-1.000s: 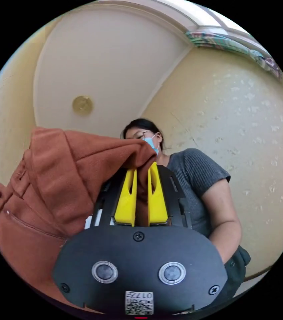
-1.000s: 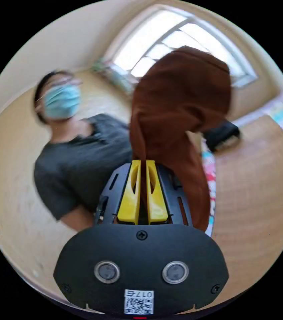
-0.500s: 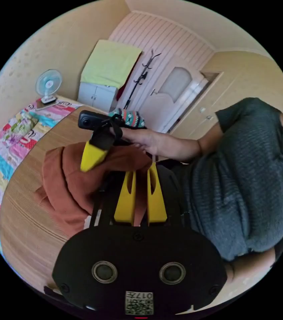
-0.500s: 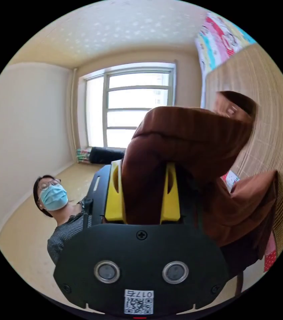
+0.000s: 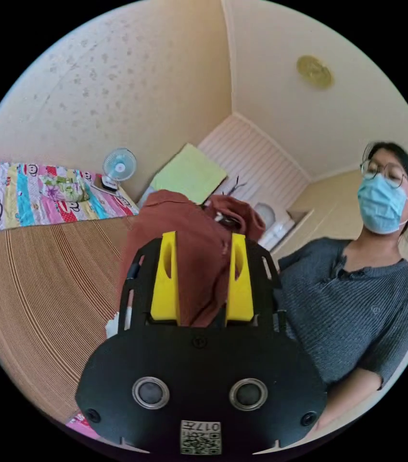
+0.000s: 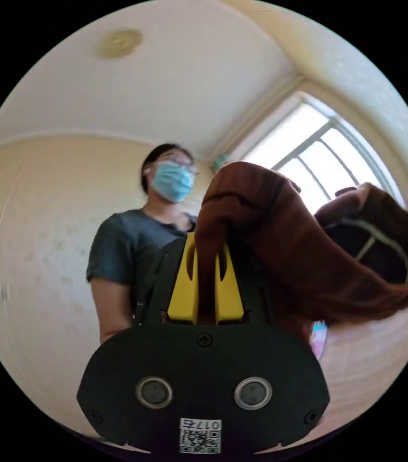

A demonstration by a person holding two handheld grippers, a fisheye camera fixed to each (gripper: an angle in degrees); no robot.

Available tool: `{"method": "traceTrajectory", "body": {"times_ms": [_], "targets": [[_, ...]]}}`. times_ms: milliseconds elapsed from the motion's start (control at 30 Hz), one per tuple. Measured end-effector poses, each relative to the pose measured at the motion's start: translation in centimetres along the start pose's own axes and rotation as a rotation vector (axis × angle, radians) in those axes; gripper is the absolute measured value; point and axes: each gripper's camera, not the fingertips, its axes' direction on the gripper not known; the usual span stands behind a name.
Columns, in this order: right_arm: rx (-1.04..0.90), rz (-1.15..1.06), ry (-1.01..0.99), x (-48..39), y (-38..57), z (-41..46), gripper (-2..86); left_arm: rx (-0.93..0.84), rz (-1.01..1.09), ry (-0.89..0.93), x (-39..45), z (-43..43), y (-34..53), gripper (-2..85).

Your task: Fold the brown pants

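The brown pants (image 5: 184,216) are bunched up, and a thick fold of them runs down between the jaws of my left gripper (image 5: 203,237). Those yellow jaws stand wide apart, so the gripper is open around the cloth. In the right gripper view, my right gripper (image 6: 207,240) is shut on a thin fold of the brown pants (image 6: 286,240). The rest of the cloth hangs off to the right, where the inside of an opening with a pale seam (image 6: 372,240) shows.
A woven straw mat (image 5: 35,288) covers the surface on the left, over a colourful patterned sheet (image 5: 21,192). A small fan (image 5: 119,166) stands behind it. The person (image 5: 353,298) is close on the right. A bright window (image 6: 319,154) lies behind the pants.
My left jaws, shut on a thin fold before, now stand wide apart around the cloth. My right jaws, wide half a second ago, have closed on a thin fold. Both cameras swung.
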Motion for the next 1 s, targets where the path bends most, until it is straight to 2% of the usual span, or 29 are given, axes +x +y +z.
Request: {"method": "traceTrajectory", "body": {"times_ms": [33, 100, 133, 200, 300, 433, 500, 533, 600, 633, 733, 800, 900, 1000], "targets": [[-0.026, -0.075, -0.043, -0.9, -0.8, 0.4, 1.6, 0.025, -0.018, -0.001, -0.5, -0.5, 0.3, 16.5], [-0.096, -0.383, -0.252, -4.3, -3.5, 1.5, 1.4, 0.039, -0.130, 0.025, -2.9, -0.7, 1.3, 20.6], [-0.109, -0.449, -0.320, -4.9, -4.1, 1.7, 1.4, 0.035, -0.155, 0.054, -3.5, -0.4, 1.5, 22.0], [-0.166, -0.602, -0.535, -6.1, -6.2, 2.5, 1.5, 0.014, -0.205, 0.254, -5.2, 2.4, 2.4, 23.4], [-0.168, -0.649, -0.614, -6.5, -7.5, 3.8, 1.9, -0.111, -0.272, 0.479, -6.4, 8.5, 3.3, 25.7], [-0.165, -0.694, -0.776, -6.7, -8.4, 5.3, 3.1, -0.214, -0.290, 0.527, -7.1, 14.2, 4.5, 24.2], [-0.190, -0.628, -0.804, -7.1, -9.2, 6.1, 4.9, -0.128, -0.133, 0.805, -6.0, 15.0, 4.6, 12.6], [-0.190, -0.619, -0.790, -7.5, -9.3, 6.1, 5.2, -0.098, -0.111, 0.831, -5.8, 14.7, 4.7, 10.2], [-0.186, -0.595, -0.696, -9.7, -9.4, 5.3, 6.4, 0.012, 0.069, 0.870, -4.0, 12.4, 5.1, 4.6], [-0.187, -0.579, -0.661, -10.3, -9.4, 5.0, 6.6, 0.044, 0.111, 0.880, -3.5, 11.5, 5.2, 4.4], [-0.158, -0.397, -0.344, -12.7, -9.1, 3.0, 7.7, 0.215, 0.337, 0.841, -0.3, 6.2, 5.4, 3.8], [-0.062, -0.144, -0.057, -12.6, -8.3, 0.3, 7.8, 0.341, 0.536, 0.794, 3.0, 1.9, 5.4, 3.6], [0.094, 0.152, 0.132, -10.9, -6.3, -3.3, 8.1, 0.294, 0.649, 0.602, 7.4, 0.0, 4.7, 3.3], [0.209, 0.339, 0.285, -9.6, -3.9, -5.5, 12.6, 0.248, 0.665, 0.557, 10.0, 0.7, 3.9, 3.2]]}}
